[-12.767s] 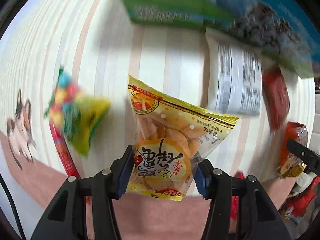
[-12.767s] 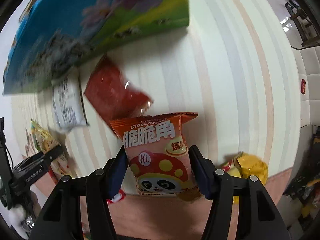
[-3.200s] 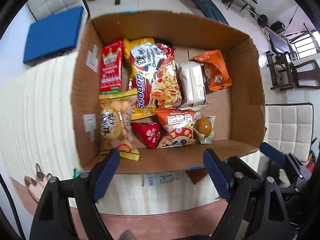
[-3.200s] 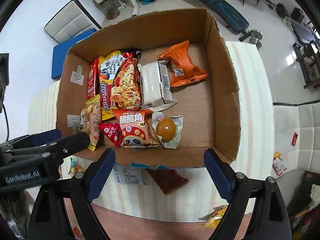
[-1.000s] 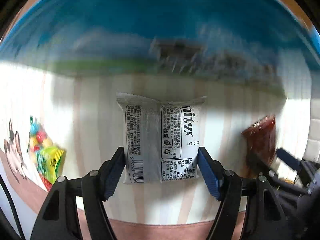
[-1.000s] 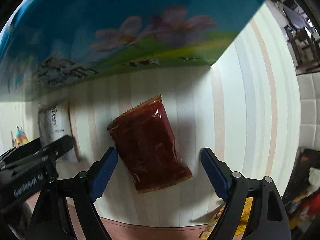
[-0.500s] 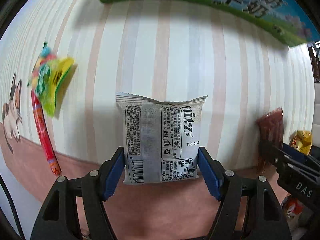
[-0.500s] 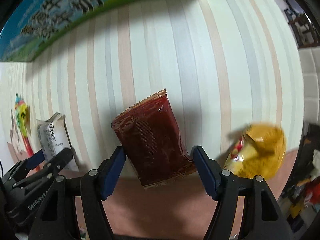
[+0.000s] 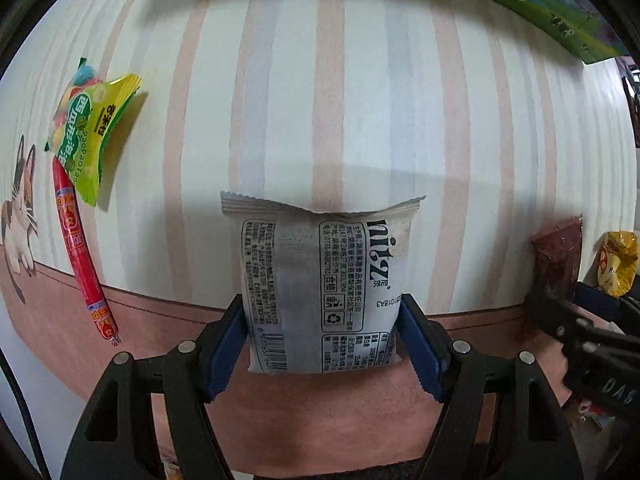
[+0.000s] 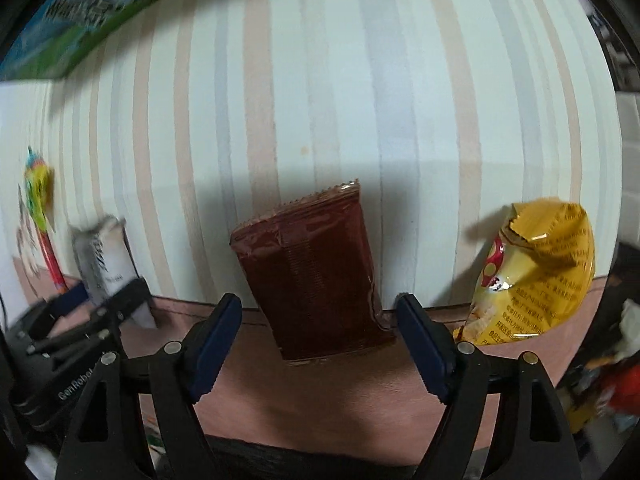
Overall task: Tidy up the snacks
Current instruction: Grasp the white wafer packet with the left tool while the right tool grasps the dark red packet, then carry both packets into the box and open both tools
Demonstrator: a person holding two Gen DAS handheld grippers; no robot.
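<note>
Left gripper pinches the white pack and right gripper clamps the brown sachet, both off the worktop, box at twelve o'clock, presumably their destination.

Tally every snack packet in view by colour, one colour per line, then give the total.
White: 1, the white packet
Dark red: 1, the dark red packet
Yellow: 1, the yellow bag
Green: 1, the green candy bag
Red: 1, the red sausage stick
Total: 5
</note>
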